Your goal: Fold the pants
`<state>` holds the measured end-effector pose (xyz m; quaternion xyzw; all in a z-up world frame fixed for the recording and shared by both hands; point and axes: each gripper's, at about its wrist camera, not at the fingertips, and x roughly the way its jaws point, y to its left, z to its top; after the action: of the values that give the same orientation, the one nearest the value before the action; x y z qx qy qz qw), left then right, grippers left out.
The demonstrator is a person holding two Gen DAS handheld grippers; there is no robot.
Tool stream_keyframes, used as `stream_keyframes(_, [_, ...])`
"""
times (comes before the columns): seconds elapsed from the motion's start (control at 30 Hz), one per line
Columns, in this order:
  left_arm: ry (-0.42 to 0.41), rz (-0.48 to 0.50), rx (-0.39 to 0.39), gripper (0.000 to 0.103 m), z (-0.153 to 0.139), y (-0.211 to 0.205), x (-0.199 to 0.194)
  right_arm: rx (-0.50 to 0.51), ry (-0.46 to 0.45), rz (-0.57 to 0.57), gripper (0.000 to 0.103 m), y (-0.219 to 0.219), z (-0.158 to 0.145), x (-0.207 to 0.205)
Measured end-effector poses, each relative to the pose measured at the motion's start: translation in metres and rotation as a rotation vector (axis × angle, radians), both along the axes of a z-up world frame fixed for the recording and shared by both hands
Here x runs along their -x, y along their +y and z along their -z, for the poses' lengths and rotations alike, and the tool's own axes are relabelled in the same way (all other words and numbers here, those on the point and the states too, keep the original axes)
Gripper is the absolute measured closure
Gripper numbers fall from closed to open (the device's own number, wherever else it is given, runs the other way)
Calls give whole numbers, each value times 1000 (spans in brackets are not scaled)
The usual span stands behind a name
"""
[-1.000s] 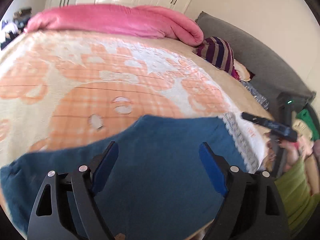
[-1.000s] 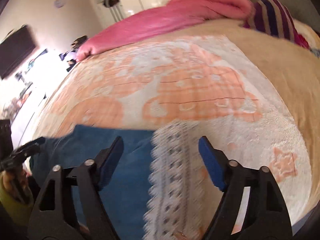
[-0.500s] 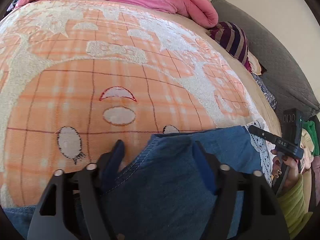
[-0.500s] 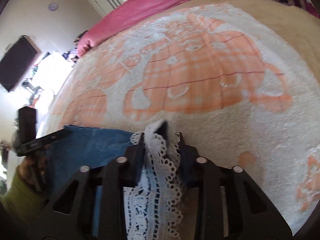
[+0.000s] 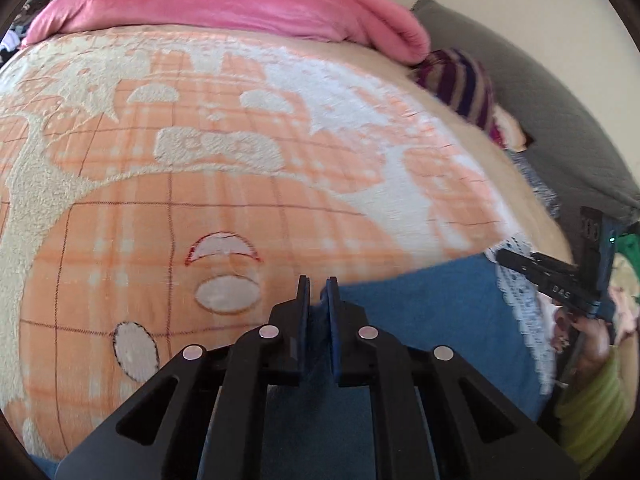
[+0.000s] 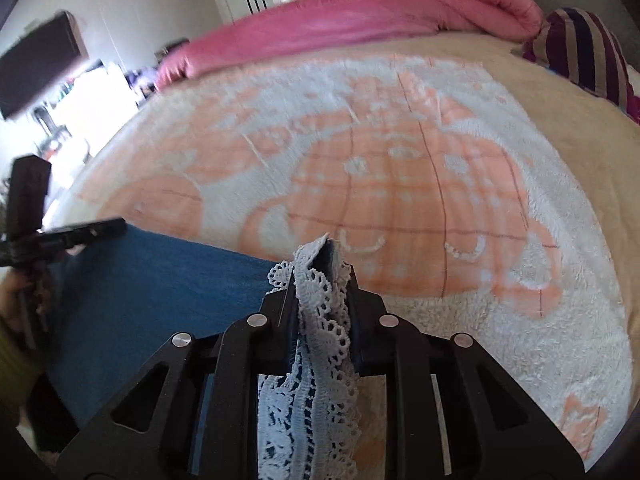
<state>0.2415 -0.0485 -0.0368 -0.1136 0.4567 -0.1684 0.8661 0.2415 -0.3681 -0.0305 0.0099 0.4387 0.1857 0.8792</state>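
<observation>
both grippers, left (image 5: 318, 294) and right (image 6: 320, 280), pinch the pants (image 5: 420, 304) (lace hem right)

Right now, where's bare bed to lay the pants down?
Free: the orange-and-cream blanket from the pants up to the pink duvet. Crowded: the side by the striped pillow and the near edge, where both grippers hold denim.

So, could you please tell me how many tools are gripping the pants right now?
2. The left tool is shut on the plain blue edge of the pants; the right tool is shut on their white lace hem. Nothing else holds them in view.
</observation>
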Motion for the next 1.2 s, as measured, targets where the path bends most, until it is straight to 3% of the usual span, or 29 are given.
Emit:
stream_keyframes(0.1, [21, -21, 1, 94, 18, 1, -4, 13, -7, 15, 82, -2, 4, -1])
stream_keyframes(0.23, [0, -34, 33, 89, 12, 10, 2, 42, -46, 92, 53, -13, 2, 9])
stream_keyframes(0.27, [-10, -36, 29, 85, 9, 11, 6, 34, -62, 112, 51, -19, -1, 14])
stream_keyframes(0.37, [-71, -44, 33, 76, -10, 20, 32, -28, -114, 160, 47, -38, -18, 44])
stream_keyframes(0.43, [-97, -54, 59, 67, -20, 28, 55, -145, -103, 169, 40, -52, -25, 65])
stream_keyframes(0.53, [-116, -36, 76, 65, -23, 33, 93, -277, -52, 172, 40, -64, -20, 96])
stream_keyframes(0.7, [-96, -8, 36, 65, -15, 37, 144, -307, 7, 179, 40, -67, -14, 140])
stream_keyframes(0.77, [-101, -13, -17, 50, -11, 41, 159, -305, 33, 194, 40, -70, -9, 153])
stream_keyframes(0.8, [-102, -23, -34, 50, -10, 43, 164, -301, 48, 200, 41, -69, -6, 154])
stream_keyframes(0.9, [-86, -54, -70, 50, -8, 51, 172, -279, 108, 215, 48, -67, 8, 157])
stream_keyframes(1.0, [-82, -71, -84, 50, -5, 56, 173, -243, 112, 201, 52, -58, 10, 158])
stream_keyframes(1.07, [-75, -79, -81, 50, -1, 57, 174, -252, 124, 176, 62, -51, 11, 160])
stream_keyframes(1.13, [-80, -80, -85, 50, -1, 57, 175, -216, 121, 163, 64, -41, 13, 161])
stream_keyframes(1.2, [-81, -82, -77, 50, -1, 58, 176, -208, 112, 159, 72, -39, 12, 162])
